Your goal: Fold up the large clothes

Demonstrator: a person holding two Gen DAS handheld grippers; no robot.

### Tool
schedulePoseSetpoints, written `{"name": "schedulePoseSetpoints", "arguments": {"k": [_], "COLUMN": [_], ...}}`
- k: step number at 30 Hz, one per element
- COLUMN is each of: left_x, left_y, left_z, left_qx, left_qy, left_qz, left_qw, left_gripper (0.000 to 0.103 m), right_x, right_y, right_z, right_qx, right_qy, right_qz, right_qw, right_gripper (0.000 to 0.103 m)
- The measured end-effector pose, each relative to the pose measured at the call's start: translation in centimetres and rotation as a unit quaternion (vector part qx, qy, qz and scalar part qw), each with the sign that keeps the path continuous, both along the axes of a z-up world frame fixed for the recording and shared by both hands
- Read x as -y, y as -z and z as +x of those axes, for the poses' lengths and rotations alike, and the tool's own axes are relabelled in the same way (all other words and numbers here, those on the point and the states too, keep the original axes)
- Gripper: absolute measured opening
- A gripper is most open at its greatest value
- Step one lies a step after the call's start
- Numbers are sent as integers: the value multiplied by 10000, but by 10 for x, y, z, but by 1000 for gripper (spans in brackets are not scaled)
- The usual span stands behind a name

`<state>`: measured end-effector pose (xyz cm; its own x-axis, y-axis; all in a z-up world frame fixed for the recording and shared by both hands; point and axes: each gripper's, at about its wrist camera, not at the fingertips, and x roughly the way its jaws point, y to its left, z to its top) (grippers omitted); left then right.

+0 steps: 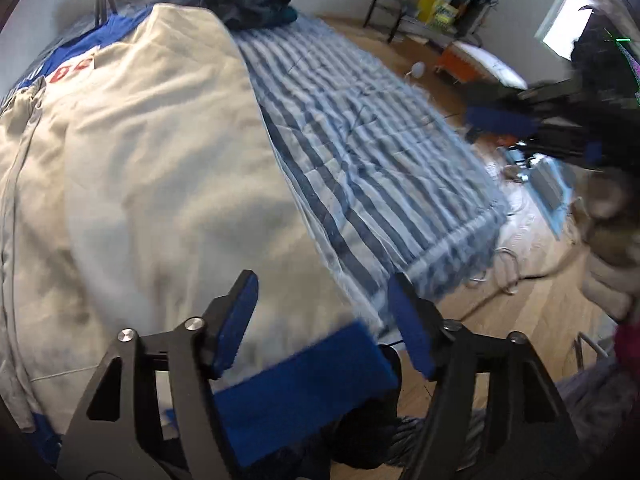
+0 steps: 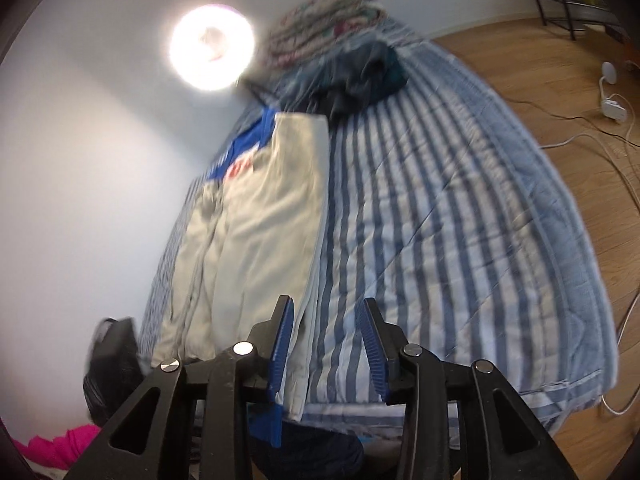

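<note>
A large cream jacket (image 1: 152,168) with blue trim and red lettering lies folded lengthwise on a bed with a blue-and-white striped blanket (image 1: 360,152). Its blue hem band (image 1: 304,384) hangs at the near bed edge. My left gripper (image 1: 320,324) is open above that hem, holding nothing. The right gripper shows blurred at the right of the left wrist view (image 1: 512,120). In the right wrist view the jacket (image 2: 260,240) runs along the left side of the striped blanket (image 2: 460,240). My right gripper (image 2: 326,344) is open above the jacket's near right edge, empty.
A dark folded garment (image 1: 252,4) and a stack of patterned bedding (image 2: 328,20) sit at the far end of the bed. A bright lamp (image 2: 212,46) shines by the white wall. Wooden floor with cables (image 2: 600,128) lies to the right. A black bag (image 2: 112,368) stands at the left.
</note>
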<state>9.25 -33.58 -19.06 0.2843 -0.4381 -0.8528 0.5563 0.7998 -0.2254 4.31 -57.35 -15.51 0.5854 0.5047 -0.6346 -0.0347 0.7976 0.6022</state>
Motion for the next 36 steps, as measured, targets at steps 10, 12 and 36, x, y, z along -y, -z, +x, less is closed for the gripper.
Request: {"name": "schedulePoseSetpoints", "arguments": {"k": [10, 12, 36], "left_x": [36, 30, -86], "left_y": [36, 34, -19], "left_z": [7, 6, 21], "left_qx": [348, 477, -625], "left_qy": [69, 78, -652], "left_qz": [882, 804, -1753], "left_qw": [9955, 9956, 9804], "left_gripper": [77, 61, 14], "right_x": [0, -1, -89], "right_y": [1, 1, 43], "right_z": [6, 8, 227], "right_qx": [-52, -59, -516], "right_qy": [50, 61, -116], "right_qz": [-19, -20, 372], "right_qw": [10000, 10000, 9979], "right_gripper": [37, 37, 54]}}
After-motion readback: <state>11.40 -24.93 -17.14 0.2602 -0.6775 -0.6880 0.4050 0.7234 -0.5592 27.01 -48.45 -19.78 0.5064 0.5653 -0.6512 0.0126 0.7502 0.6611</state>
